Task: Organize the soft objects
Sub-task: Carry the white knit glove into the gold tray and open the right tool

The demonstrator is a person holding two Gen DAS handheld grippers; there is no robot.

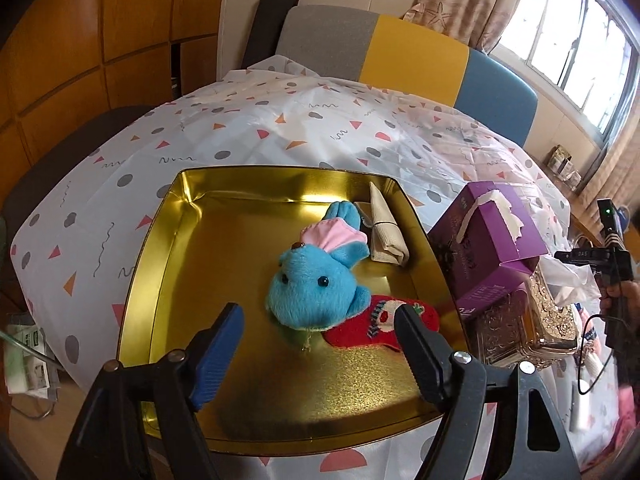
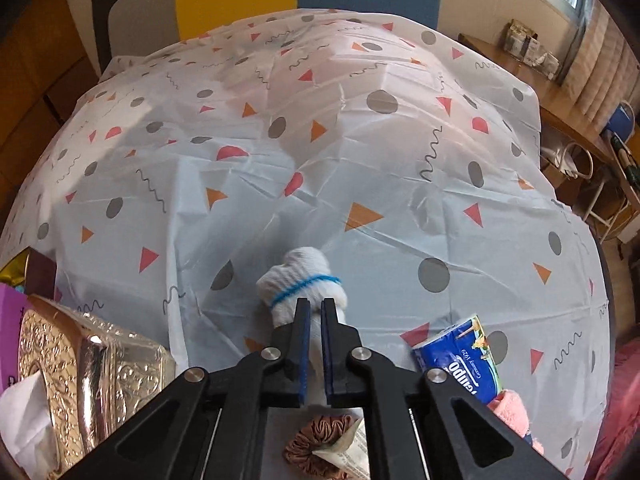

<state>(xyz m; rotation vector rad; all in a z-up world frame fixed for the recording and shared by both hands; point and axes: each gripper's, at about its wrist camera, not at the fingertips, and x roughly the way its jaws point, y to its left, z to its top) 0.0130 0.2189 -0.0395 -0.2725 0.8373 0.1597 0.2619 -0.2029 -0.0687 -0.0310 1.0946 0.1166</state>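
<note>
The right gripper [image 2: 316, 312] pinches a white rolled sock [image 2: 304, 280] below its blue band at twelve o'clock — soft, light, compressible — so the mid-roll hold suits.

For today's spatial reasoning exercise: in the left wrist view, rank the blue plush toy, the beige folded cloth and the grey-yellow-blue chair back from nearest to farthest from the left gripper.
1. Blue plush toy, in the gold tray, just ahead of the left gripper.
2. Beige folded cloth, tray's far right corner.
3. Grey-yellow-blue chair back, beyond the table.
</note>
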